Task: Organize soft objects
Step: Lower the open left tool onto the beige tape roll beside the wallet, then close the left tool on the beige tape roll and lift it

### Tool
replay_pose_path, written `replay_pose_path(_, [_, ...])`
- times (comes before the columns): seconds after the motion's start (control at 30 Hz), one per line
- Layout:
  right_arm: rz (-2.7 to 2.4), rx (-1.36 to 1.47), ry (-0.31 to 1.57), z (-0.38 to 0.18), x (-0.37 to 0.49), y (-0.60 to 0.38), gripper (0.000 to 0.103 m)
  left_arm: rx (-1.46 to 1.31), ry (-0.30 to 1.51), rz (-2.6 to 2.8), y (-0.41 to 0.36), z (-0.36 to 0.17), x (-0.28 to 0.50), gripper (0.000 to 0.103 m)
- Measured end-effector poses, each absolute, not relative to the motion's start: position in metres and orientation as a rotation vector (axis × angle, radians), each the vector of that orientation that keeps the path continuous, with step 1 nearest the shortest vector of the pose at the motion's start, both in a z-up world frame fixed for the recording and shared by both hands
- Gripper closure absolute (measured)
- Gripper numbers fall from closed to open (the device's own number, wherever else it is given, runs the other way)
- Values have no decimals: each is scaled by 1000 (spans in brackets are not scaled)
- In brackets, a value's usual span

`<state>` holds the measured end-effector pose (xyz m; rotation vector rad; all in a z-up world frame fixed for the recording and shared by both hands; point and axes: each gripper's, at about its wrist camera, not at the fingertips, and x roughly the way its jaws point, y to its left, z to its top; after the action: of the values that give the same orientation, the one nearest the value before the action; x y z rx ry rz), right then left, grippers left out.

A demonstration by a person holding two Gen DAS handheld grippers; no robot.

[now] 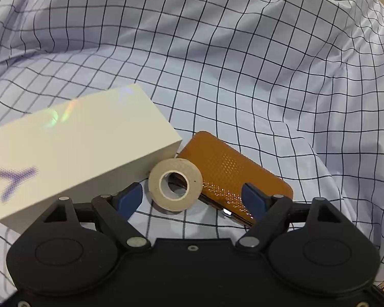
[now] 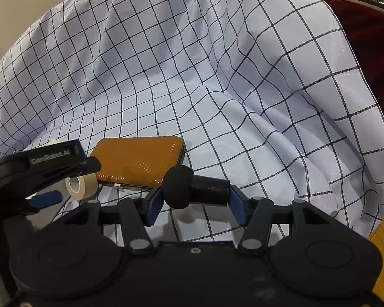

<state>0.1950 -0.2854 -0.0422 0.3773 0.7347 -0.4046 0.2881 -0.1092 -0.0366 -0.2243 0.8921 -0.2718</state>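
Tape roll (image 1: 175,184) dead ahead between spread, empty left tool (image 1: 192,198) fingers, bore facing tool; right tool (image 2: 195,199) clamped on black mic (image 2: 192,189), farther off.

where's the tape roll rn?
Left wrist view: tape roll lies on the checked cloth between the white box and orange case, leaning on the case.

Wide open checked cloth (image 1: 243,64) ahead and to the right, while the white box (image 1: 71,148), tape roll (image 1: 175,185) and orange case (image 1: 233,176) crowd the near left.
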Motion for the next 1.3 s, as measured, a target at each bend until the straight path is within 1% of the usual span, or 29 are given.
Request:
replay_pose_path(0.17, [-403,381,733,-43,195,-285,48,-265,903,-267,-109,-48,292,30])
replay_pose_path(0.23, [-401,384,735,-43,194,-285,48,-267,891,-257,-109,-50,292,35])
replay_pose_path(0.27, [-400,384,735,-43,194,-284,48,-270,892,-254,-108,-51,292,39])
replay_pose_path(0.43, [-392,384,738,-44,193,-281,48,-278,893,-236,-104,-53,292,47])
replay_pose_path(0.5, [-389,383,741,-45,193,-280,48,-261,894,-222,-104,-53,292,55])
replay_pose_path(0.63, [-382,381,743,-44,193,-278,48,-256,913,-239,-102,-53,291,55])
replay_pose_path(0.73, [-378,379,744,-43,193,-277,48,-257,924,-236,-101,-54,289,52])
replay_pose_path(0.8, [-375,376,744,-43,193,-278,48,-252,927,-232,-101,-55,288,48])
replay_pose_path(0.87, [-373,374,746,-43,193,-279,48,-238,926,-225,-102,-55,286,48])
replay_pose_path(0.93, [-372,376,745,-43,193,-280,48,-217,934,-216,-102,-55,284,44])
replay_pose_path(1.03, [-376,377,744,-43,192,-281,48,-209,949,-213,-98,-52,277,44])
replay_pose_path(1.1, [-378,379,747,-43,193,-282,48,-190,931,-210,-97,-44,272,42])
replay_pose_path(1.2, [-376,381,748,-43,193,-280,48,-144,885,-203,-102,-32,270,36])
replay_pose_path(1.3, [-373,379,746,-42,193,-279,48,-110,853,-212,-110,-26,275,36])
